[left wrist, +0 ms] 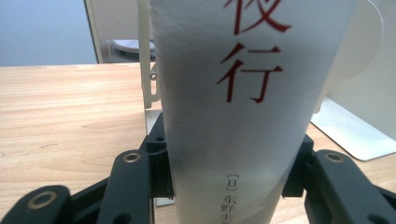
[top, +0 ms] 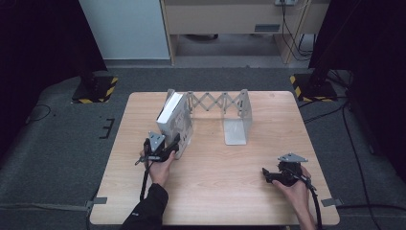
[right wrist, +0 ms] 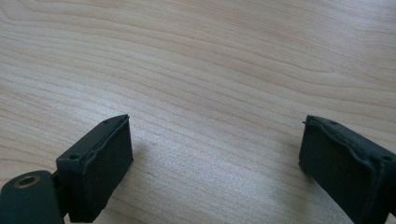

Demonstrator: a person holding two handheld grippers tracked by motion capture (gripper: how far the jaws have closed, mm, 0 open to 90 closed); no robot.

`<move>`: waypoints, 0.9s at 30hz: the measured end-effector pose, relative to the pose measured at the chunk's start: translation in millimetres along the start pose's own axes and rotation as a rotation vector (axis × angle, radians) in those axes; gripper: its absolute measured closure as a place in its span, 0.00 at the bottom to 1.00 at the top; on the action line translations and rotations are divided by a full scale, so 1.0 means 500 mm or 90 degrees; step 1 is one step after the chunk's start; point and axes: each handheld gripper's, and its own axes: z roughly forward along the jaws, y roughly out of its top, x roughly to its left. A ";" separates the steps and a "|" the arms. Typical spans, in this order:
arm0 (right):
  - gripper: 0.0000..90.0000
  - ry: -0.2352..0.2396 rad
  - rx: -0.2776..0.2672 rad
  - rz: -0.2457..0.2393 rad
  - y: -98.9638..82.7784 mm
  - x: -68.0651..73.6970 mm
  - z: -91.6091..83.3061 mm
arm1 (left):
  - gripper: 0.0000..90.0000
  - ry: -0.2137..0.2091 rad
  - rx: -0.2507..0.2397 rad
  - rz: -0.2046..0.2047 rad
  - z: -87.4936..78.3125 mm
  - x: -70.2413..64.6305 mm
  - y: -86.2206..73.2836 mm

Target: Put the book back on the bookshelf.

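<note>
High view: left gripper point(top: 173, 145) pinching the near edge of a white book point(top: 171, 116), standing upright just ahead of it against the left plate of an expanding metal bookend rack point(top: 218, 102). Right gripper point(top: 269, 174) resting idle on the wooden table point(top: 215, 163), well apart to the right.

Left gripper view: jaws pressing on both sides of the book's smooth, rounded spine point(left wrist: 233, 116), red characters printed down it; grasp step looking complete, next move probably calling for a steady hold while shifting the book.

Right gripper view: jaws spread wide, matte black pads point(right wrist: 105, 163) hovering over pale grained wood, nothing between.
</note>
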 end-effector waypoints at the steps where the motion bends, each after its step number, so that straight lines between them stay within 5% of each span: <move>1: 0.11 0.000 0.000 0.000 0.000 0.000 0.000 | 0.56 0.002 0.002 0.003 0.002 -0.001 0.002; 15: 0.11 0.000 0.000 0.000 0.000 0.000 0.000 | 0.56 0.014 -0.006 0.010 0.030 0.000 0.008; 22: 0.11 0.000 0.000 0.000 0.000 0.000 0.000 | 0.48 -0.025 0.008 0.009 0.019 0.012 0.004; 27: 0.11 0.000 0.000 -0.001 0.000 0.000 0.000 | 0.47 -0.064 0.027 0.031 -0.011 0.018 -0.005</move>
